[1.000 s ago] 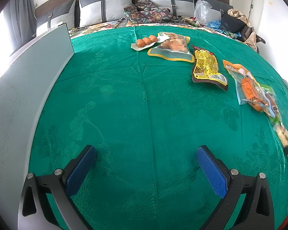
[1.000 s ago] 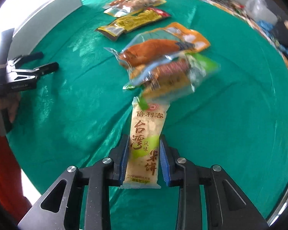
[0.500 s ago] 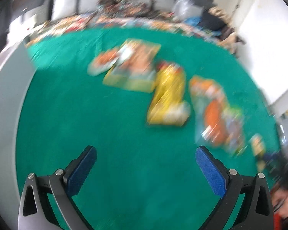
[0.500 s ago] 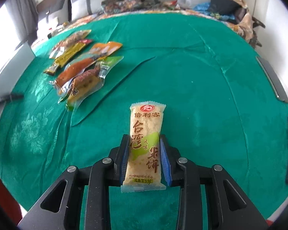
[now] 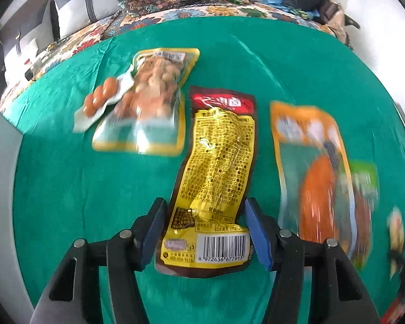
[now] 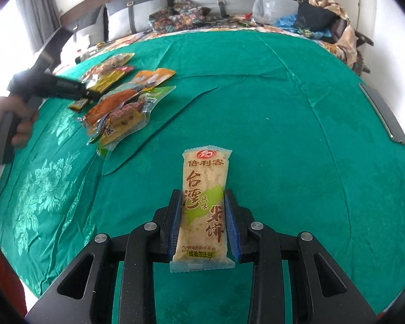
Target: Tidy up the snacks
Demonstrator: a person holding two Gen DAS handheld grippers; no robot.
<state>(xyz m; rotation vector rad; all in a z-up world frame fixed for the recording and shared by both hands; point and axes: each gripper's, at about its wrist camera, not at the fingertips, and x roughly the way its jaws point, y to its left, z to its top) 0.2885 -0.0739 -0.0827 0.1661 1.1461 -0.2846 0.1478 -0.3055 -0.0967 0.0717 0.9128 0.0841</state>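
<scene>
A yellow snack packet [image 5: 218, 162] with a red top lies lengthwise on the green cloth [image 5: 67, 189]. Its barcode end sits between the blue pads of my left gripper [image 5: 204, 208], whose jaws are closing and touch both edges. My right gripper [image 6: 202, 202] is shut on a pale rice cracker bar [image 6: 205, 189] and holds it above the cloth. In the right wrist view the left gripper [image 6: 90, 95] shows at the far left in a person's hand [image 6: 16, 127], over the row of snacks.
Beside the yellow packet lie an orange packet [image 5: 318, 175] over a green one [image 5: 364, 183], a yellow-rimmed clear packet [image 5: 148, 108] and a small pack of brown balls [image 5: 97, 100]. A grey board [image 5: 0, 162] stands left. Pillows and clutter line the back. Dark flat objects [image 6: 383, 113] edge the right.
My left gripper swept right from bare cloth to the yellow packet and its wide-open jaws came in around it. My right gripper carried the rice cracker bar away from the snack row.
</scene>
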